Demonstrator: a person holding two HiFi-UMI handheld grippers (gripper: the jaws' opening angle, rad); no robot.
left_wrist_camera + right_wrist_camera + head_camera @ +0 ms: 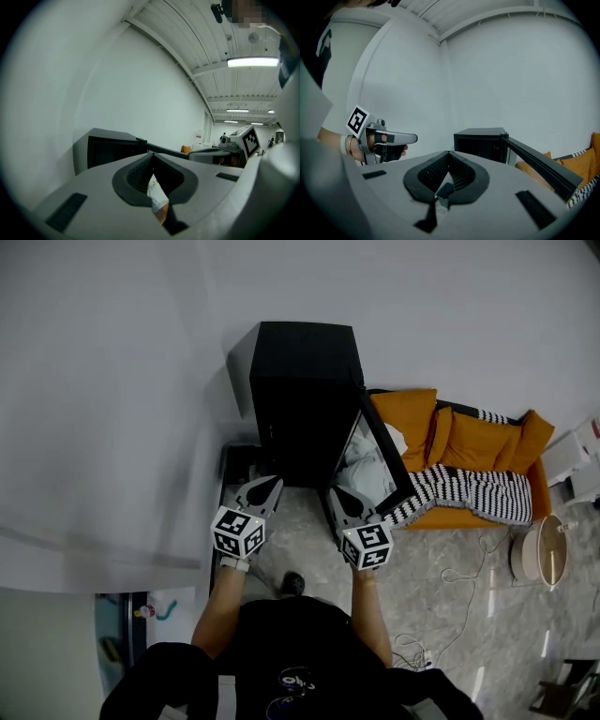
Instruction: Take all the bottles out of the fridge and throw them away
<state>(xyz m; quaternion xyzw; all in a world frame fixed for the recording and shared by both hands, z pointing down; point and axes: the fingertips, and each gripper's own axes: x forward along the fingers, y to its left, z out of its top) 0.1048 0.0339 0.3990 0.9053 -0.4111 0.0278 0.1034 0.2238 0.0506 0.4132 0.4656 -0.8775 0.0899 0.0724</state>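
Facing the black fridge [305,399], its door [384,460] swung open toward the orange sofa [469,442], we hold left gripper [272,482] and right gripper [336,493] side by side just short of the fridge front, both pairs of jaws closed together and empty, forearms stretched forward, grippers roughly level.

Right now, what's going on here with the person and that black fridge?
A person stands facing a small black fridge, a gripper in each hand. Its door hangs open toward the orange sofa. The left gripper and right gripper hover just short of the fridge, jaws shut and empty. No bottle is in hand yet.
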